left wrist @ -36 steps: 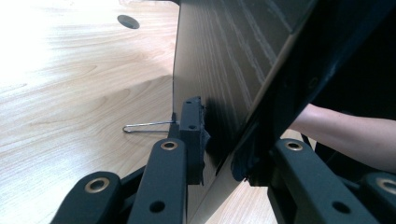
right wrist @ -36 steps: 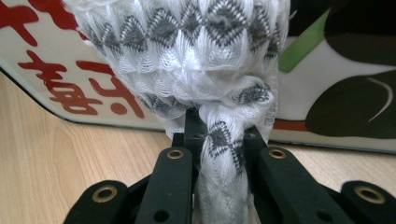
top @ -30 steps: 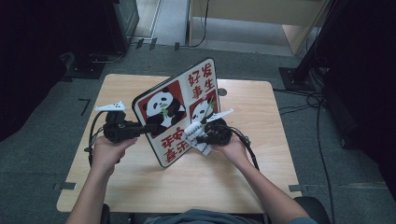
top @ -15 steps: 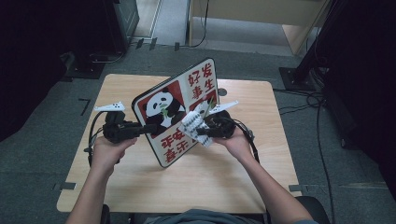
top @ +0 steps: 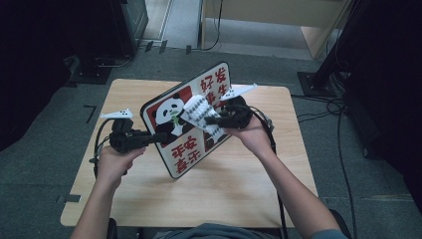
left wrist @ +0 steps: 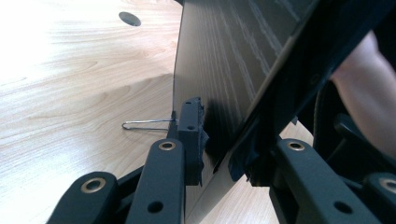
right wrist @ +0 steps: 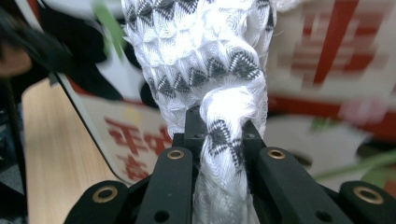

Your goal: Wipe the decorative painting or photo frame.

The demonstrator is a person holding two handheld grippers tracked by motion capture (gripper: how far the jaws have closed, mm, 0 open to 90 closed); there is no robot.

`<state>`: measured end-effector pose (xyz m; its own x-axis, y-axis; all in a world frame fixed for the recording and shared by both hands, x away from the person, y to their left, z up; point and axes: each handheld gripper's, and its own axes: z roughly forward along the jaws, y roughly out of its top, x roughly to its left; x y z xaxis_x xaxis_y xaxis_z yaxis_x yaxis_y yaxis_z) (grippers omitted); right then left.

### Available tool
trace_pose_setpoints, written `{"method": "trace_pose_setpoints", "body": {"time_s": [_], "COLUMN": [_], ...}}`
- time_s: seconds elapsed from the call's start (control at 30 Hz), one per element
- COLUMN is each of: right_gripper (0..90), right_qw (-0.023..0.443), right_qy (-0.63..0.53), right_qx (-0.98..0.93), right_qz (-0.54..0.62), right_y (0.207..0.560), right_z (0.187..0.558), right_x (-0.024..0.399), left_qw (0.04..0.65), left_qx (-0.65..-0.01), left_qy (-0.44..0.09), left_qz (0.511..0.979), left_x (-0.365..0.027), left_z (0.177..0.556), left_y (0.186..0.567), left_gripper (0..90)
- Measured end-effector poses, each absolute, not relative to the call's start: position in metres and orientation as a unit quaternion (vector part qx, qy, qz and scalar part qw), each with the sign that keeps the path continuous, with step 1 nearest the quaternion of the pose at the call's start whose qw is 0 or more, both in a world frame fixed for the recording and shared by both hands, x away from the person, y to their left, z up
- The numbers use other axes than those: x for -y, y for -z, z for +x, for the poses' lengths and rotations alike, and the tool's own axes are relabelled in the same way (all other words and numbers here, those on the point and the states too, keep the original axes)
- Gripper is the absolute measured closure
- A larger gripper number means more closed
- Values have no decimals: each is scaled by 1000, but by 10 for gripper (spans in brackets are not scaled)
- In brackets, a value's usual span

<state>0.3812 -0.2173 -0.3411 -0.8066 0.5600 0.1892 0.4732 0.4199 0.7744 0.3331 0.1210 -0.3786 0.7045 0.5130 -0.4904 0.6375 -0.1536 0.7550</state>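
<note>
Board held on edge above the counter, cloth pressed to its face.

The panda board (top: 186, 127) is clamped at its left edge by the left tongs (top: 158, 137) and is tilted, its lower corner resting on the counter (top: 239, 199). The patterned cloth (top: 201, 115) is gripped tightly in the right tongs (top: 211, 119) and laid against the board's printed face. Bare counter is left in front and at both sides.

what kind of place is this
Probably a lab or recording workspace, not a home: a bare wooden table stands on grey carpet, with loose cables on the floor and dark equipment stands around it.
</note>
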Motion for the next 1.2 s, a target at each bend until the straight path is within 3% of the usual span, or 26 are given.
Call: {"method": "trace_pose_setpoints", "body": {"time_s": [0.27, 0.43, 0.7, 1.2], "right_gripper": [814, 814, 814, 811], "right_qw": [70, 80, 98, 85], "right_qy": [-446, -447, -461, -455], "right_qx": [-847, -848, -844, -847], "right_qz": [282, 272, 256, 260], "right_y": [288, 265, 236, 247], "right_z": [390, 393, 397, 410], "right_x": [198, 188, 173, 159], "left_qw": [526, 523, 522, 526], "left_qx": [-378, -387, -389, -384], "left_qy": [48, 50, 40, 42], "left_qz": [760, 757, 758, 758], "left_x": [-122, -122, -123, -125], "left_z": [332, 332, 331, 332], "left_y": [378, 378, 377, 378], "left_gripper": [731, 710, 752, 759]}}
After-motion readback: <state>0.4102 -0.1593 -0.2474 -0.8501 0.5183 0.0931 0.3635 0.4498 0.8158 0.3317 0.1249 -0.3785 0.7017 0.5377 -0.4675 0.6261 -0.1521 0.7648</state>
